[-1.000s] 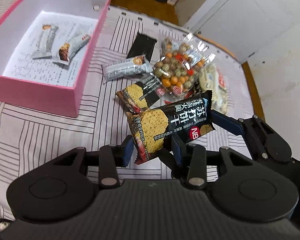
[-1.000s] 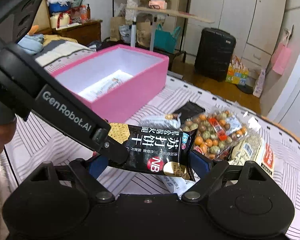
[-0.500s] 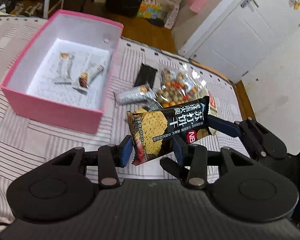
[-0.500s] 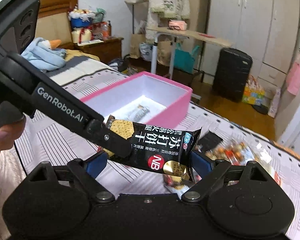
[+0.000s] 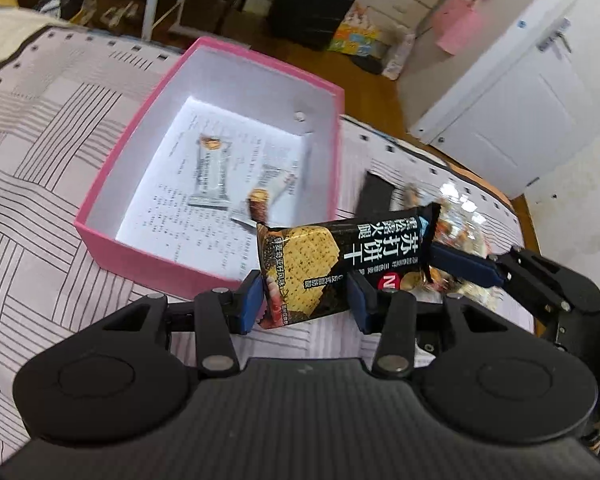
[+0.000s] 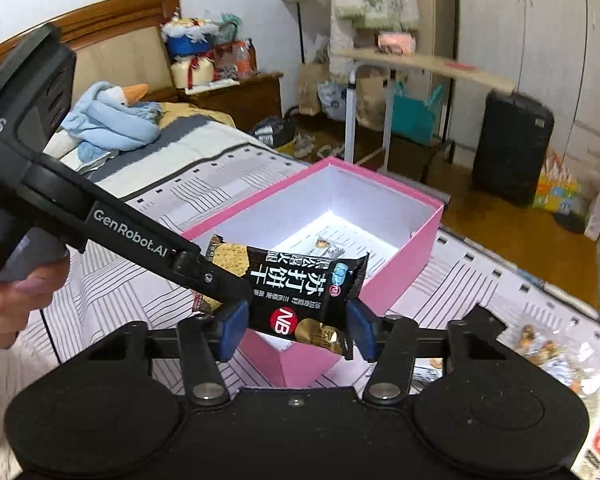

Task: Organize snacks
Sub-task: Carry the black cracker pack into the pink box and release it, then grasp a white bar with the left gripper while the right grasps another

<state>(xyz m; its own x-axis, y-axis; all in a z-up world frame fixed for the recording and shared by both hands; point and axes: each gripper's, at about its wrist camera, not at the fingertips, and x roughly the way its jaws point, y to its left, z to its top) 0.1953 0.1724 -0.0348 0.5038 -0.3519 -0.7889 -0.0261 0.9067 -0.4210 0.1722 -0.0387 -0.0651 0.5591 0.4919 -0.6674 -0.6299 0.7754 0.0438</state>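
Observation:
A black soda-cracker packet (image 5: 340, 256) hangs in the air over the near corner of the open pink box (image 5: 160, 268). My left gripper (image 5: 306, 304) is shut on its cracker-picture end. My right gripper (image 6: 296, 326) has the packet (image 6: 300, 288) at its logo end; its jaws are closing and both pads touch the wrapper's edges. In the right wrist view the left gripper (image 6: 220, 284) reaches in from the left, above the pink box (image 6: 400, 264). Two silver snack bars (image 5: 212, 176) lie on the printed paper inside the box.
The box sits on a striped bed cover (image 5: 40, 200). A clear bag of mixed nuts (image 6: 540, 348) and a small black packet (image 5: 374, 196) lie right of the box. A person's hand (image 6: 4, 300) holds the left gripper. A black suitcase (image 6: 512, 148) and a folding table (image 6: 420, 64) stand beyond the bed.
Both grippers have carried the cracker packet up and left, from above the snack pile to the pink box's near corner. The right jaws have narrowed from wide open onto the packet.

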